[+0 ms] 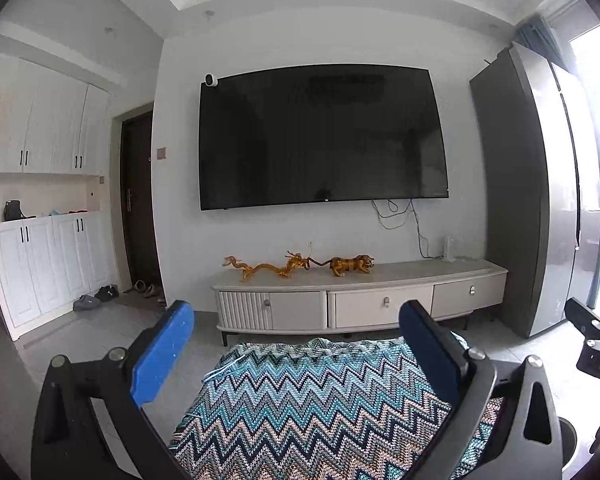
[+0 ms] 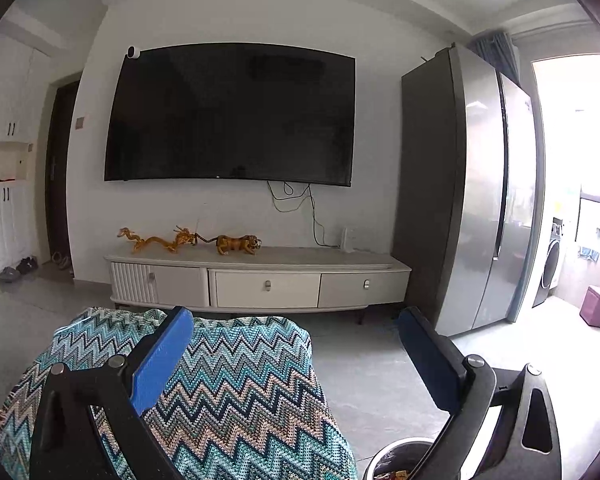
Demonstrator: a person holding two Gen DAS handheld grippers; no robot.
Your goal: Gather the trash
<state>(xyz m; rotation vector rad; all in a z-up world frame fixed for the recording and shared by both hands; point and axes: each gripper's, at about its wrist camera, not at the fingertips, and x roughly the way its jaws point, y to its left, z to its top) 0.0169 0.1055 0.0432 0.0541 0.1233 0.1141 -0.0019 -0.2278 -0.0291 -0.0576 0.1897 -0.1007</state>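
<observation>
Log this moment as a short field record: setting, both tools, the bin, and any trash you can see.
setting: living room, black wall-mounted television above a white low cabinet
surface ahead: teal zigzag-patterned knitted blanket
left tool: open, empty, above the blanket
right tool: open, empty, above the blanket's right edge and the grey floor
bin: round dark-lined waste bin at the lower edge of the right wrist view, something inside
loose trash: none visible

The trash bin [image 2: 400,462] was cut off by the bottom edge, and a black finger hid part of its rim. The small bits inside it were too blurry to tell. In the left view, the other gripper [image 1: 596,344] was cut off at the right edge.
</observation>
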